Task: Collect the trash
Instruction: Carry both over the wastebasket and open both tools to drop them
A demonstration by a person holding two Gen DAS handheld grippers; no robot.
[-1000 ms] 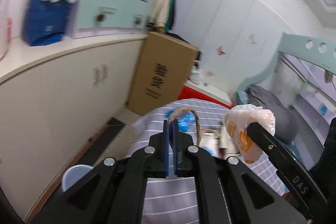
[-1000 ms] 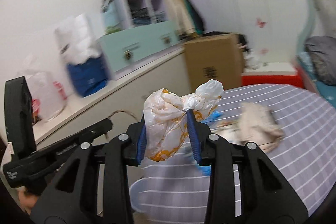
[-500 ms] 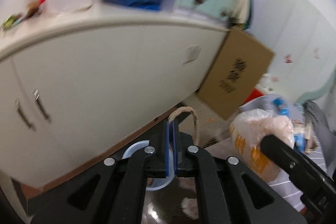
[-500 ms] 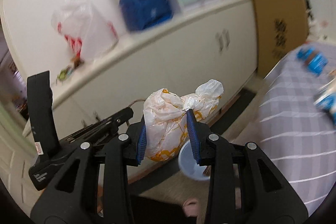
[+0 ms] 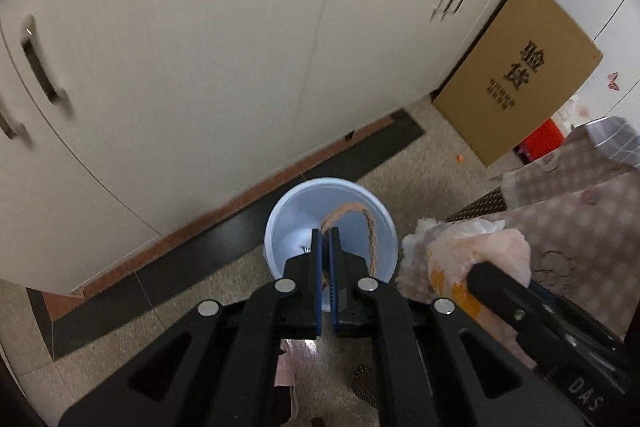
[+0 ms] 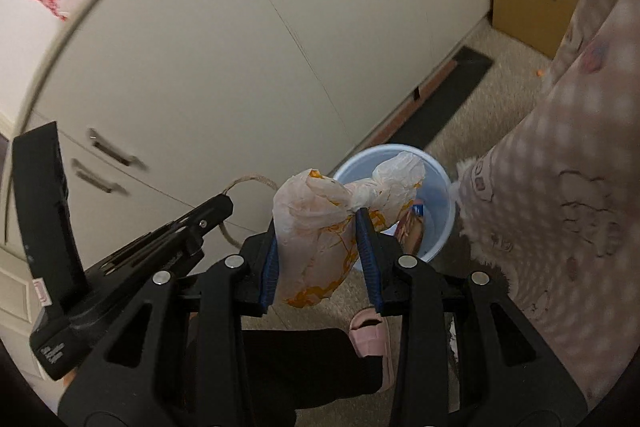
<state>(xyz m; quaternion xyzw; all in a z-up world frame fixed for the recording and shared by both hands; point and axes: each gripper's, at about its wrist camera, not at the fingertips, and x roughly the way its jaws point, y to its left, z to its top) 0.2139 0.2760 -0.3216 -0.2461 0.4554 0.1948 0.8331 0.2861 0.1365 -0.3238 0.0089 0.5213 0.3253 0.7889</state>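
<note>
My left gripper is shut on a loop of brown twine and hangs over the pale blue trash bin on the floor. My right gripper is shut on a tied white and orange plastic bag, held above and just left of the same bin. The bin has some wrappers inside. The bag also shows in the left wrist view, at the right. The left gripper and its twine show in the right wrist view at the left.
Cream cabinet doors rise behind the bin, with a dark floor strip along their base. A brown cardboard box leans at the right. A patterned pink bed cover hangs close on the right. A pink slipper is below.
Both grippers swung away from the striped bed and down toward the floor. The bin now lies right under them. Both stay shut on their loads.
</note>
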